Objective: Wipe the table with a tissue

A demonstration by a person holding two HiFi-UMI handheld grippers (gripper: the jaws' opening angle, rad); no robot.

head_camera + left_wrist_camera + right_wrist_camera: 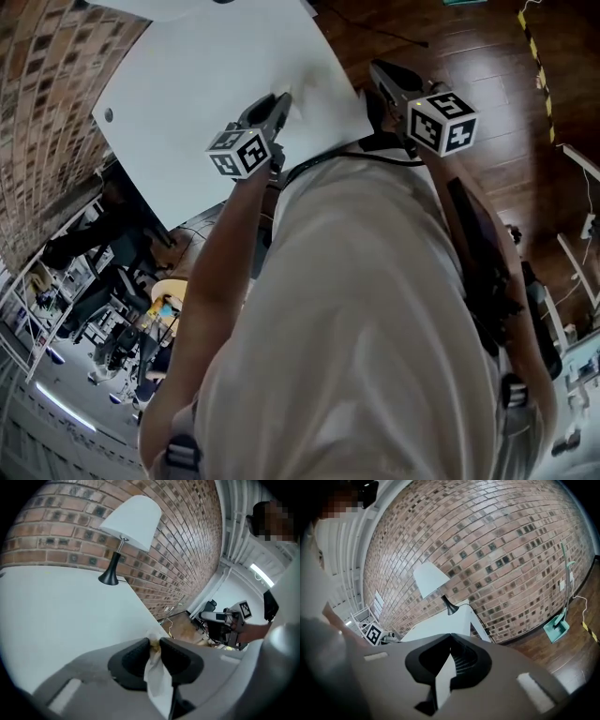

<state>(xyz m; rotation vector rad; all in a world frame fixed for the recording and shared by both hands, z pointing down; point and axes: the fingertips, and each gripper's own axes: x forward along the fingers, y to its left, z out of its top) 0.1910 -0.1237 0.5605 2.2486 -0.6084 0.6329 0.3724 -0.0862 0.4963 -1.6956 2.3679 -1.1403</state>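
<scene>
Over the white table (197,84), near its front edge, the left gripper (155,645) pinches a crumpled white tissue (157,682) between its pads. The right gripper (450,637), off the table's corner, has its jaws pressed together, empty.

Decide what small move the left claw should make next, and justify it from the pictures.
Probably lower the left claw until the tissue touches the white table. The tissue is pinched between its jaws, tip poking out, and the claw seems to hover above the tabletop near its edge.
</scene>
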